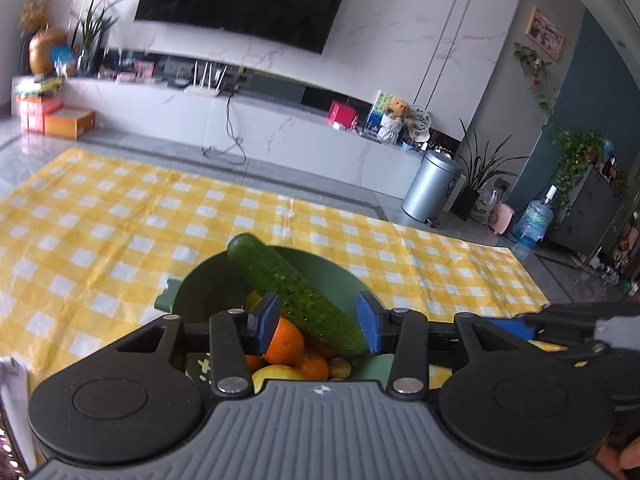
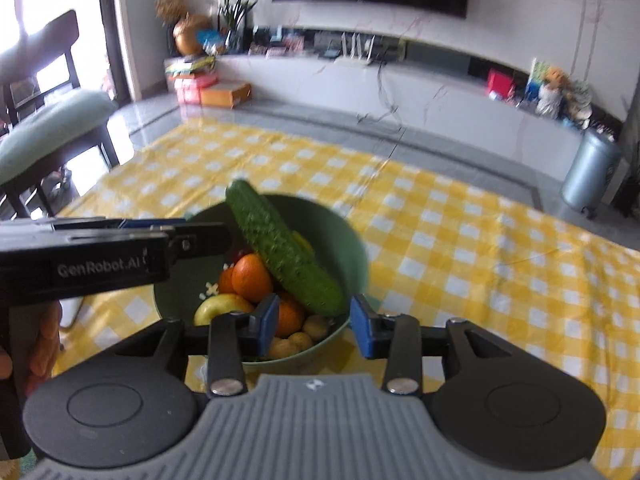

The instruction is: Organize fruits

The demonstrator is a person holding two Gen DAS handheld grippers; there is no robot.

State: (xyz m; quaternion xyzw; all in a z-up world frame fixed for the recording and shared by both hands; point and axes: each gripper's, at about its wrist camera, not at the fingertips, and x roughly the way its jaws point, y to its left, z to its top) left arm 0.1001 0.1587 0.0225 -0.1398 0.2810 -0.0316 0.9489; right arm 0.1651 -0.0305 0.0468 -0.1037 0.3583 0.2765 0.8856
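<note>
A yellow checked cloth [image 1: 100,216] is covering the bench. The left hand-held gripper [image 1: 318,322] is hanging released just above the green bowl [image 1: 200,280], its pads clear of the cucumber [image 1: 296,292] leaning over oranges [image 1: 284,340]. The right hand-held gripper [image 2: 314,326] is likewise hovering unclenched over the bowl's near rim.

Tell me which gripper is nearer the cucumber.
Left, it seems. The left gripper frames the cucumber's low end over the bowl; the right gripper sits back at the bowl's near rim, just short of that end.
</note>
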